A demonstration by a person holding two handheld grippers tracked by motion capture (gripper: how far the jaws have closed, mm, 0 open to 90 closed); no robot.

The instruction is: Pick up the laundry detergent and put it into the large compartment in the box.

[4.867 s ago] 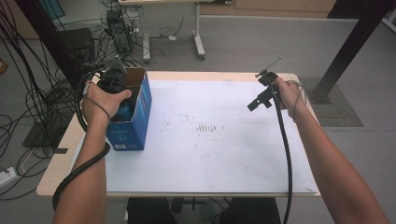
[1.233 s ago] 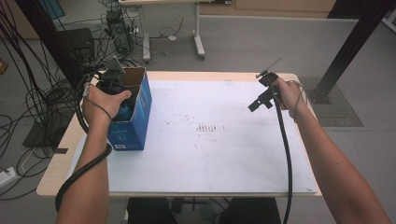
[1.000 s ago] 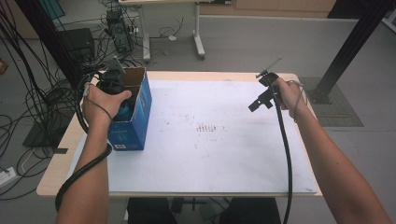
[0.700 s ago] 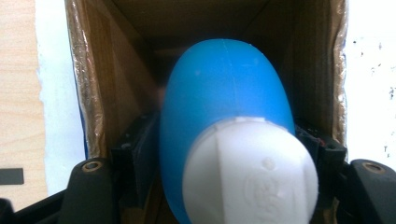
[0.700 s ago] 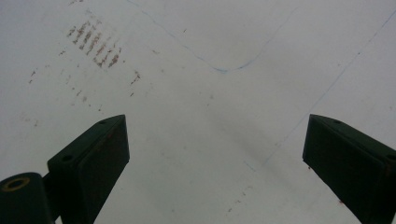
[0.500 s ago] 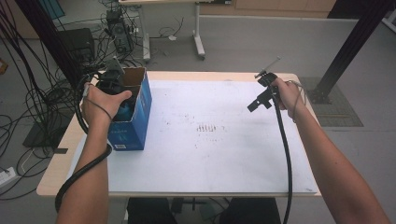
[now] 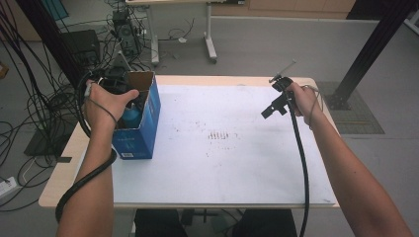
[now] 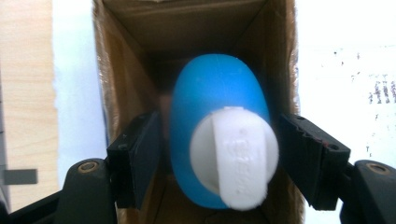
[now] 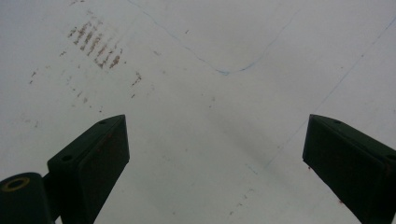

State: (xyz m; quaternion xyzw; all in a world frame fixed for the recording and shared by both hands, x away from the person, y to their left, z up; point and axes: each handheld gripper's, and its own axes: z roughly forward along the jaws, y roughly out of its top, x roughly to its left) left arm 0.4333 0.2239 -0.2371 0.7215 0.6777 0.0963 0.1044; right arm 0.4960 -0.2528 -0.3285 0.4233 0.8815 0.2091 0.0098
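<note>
A blue bottle (image 8: 215,98) with a white cap (image 8: 236,156) stands inside an open cardboard box (image 8: 119,88) that is blue on the outside (image 7: 141,136). My left gripper (image 8: 219,123) reaches down into the box from above. Its jaws have just been opening and now stand on either side of the bottle, with a thin gap at the left pad (image 8: 144,154). A hand covers most of that gripper (image 7: 118,84) in the high view. My right gripper (image 9: 217,122) is held above the white sheet at the table's right, open wide and with nothing between its pads (image 7: 269,111).
A white sheet (image 7: 222,163) with small brown marks (image 7: 220,136) covers most of the wooden table (image 7: 64,168). The box stands at the table's left edge. Cables, equipment and another table's legs stand on the floor behind, and a black post is at the far right.
</note>
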